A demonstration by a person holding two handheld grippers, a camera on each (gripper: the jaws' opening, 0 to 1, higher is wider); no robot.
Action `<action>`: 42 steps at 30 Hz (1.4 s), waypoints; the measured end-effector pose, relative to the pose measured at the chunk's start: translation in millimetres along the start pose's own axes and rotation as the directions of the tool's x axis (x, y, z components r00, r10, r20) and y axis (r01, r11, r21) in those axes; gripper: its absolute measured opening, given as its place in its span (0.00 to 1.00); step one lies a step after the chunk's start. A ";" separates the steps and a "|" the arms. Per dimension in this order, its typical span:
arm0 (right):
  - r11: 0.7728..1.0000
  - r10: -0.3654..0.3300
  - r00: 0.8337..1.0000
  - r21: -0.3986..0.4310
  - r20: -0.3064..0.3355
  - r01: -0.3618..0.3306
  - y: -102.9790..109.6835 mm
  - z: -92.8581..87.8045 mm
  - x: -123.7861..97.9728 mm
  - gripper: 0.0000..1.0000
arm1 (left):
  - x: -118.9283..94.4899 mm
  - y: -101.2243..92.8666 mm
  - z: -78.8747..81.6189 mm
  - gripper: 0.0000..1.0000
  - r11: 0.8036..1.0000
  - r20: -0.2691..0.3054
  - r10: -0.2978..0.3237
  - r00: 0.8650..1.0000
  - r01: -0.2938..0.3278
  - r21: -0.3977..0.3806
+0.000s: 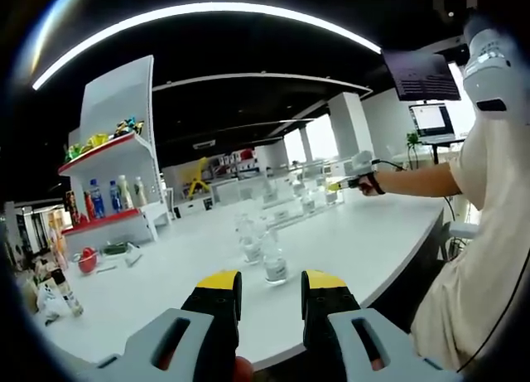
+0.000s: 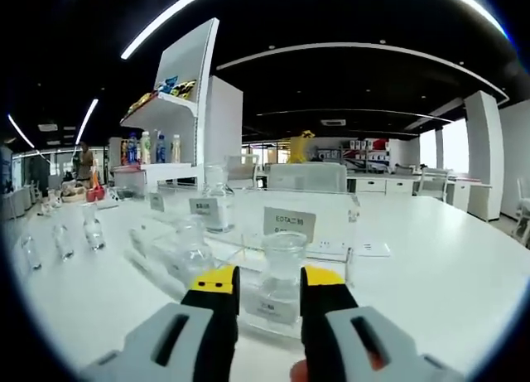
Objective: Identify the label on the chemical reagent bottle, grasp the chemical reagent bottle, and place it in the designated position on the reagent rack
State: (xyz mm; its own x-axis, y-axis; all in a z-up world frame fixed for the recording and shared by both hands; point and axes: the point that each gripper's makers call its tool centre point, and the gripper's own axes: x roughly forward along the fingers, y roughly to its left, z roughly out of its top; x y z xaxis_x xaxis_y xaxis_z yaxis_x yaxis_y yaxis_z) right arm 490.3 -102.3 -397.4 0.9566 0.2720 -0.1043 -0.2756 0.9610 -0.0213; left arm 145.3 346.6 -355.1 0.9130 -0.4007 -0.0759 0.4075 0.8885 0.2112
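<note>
In the right gripper view a clear glass reagent bottle (image 2: 281, 276) with a pale label stands on the clear acrylic reagent rack (image 2: 248, 248), behind a tag reading EDTA (image 2: 289, 224). My right gripper (image 2: 270, 284) is open around it, with a small gap on the bottle's left side. Other clear bottles (image 2: 217, 201) stand in the rack. In the left gripper view my left gripper (image 1: 272, 284) is open and empty above the white table (image 1: 373, 241), just short of two loose clear bottles (image 1: 273, 263). Far across the table a person's hand holds the right gripper (image 1: 341, 184) at the rack (image 1: 305, 193).
Loose bottles (image 2: 93, 228) stand on the table left of the rack. A white shelf unit (image 1: 116, 162) with drinks and snacks stands at the far side. Small items (image 1: 87, 259) lie at the table's left end. The person's body (image 1: 489, 249) is at the right edge.
</note>
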 end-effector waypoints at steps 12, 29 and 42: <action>0.999 0.037 0.998 -0.010 0.050 -0.037 15.8 20.6 -36.7 0.30 | 8.1 -3.5 6.9 0.29 1.000 0.018 -0.016 1.000 0.016 0.006; 0.998 0.047 0.993 -0.040 0.112 -0.043 8.2 42.2 -81.0 0.30 | 31.7 -4.5 16.4 0.29 0.998 0.051 -0.062 0.997 0.061 0.011; 0.999 0.033 0.992 -0.025 0.124 -0.030 -1.6 30.6 -131.3 0.30 | 49.8 -9.4 21.8 0.29 0.994 0.072 -0.106 0.992 0.105 0.015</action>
State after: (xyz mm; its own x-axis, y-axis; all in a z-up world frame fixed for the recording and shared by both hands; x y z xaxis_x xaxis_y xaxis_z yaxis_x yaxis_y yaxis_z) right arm 368.1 -138.1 -353.3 0.9514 0.3073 0.0196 -0.3063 0.9510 -0.0426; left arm 186.6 313.4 -339.7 0.8610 -0.5078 -0.0278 0.5011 0.8378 0.2165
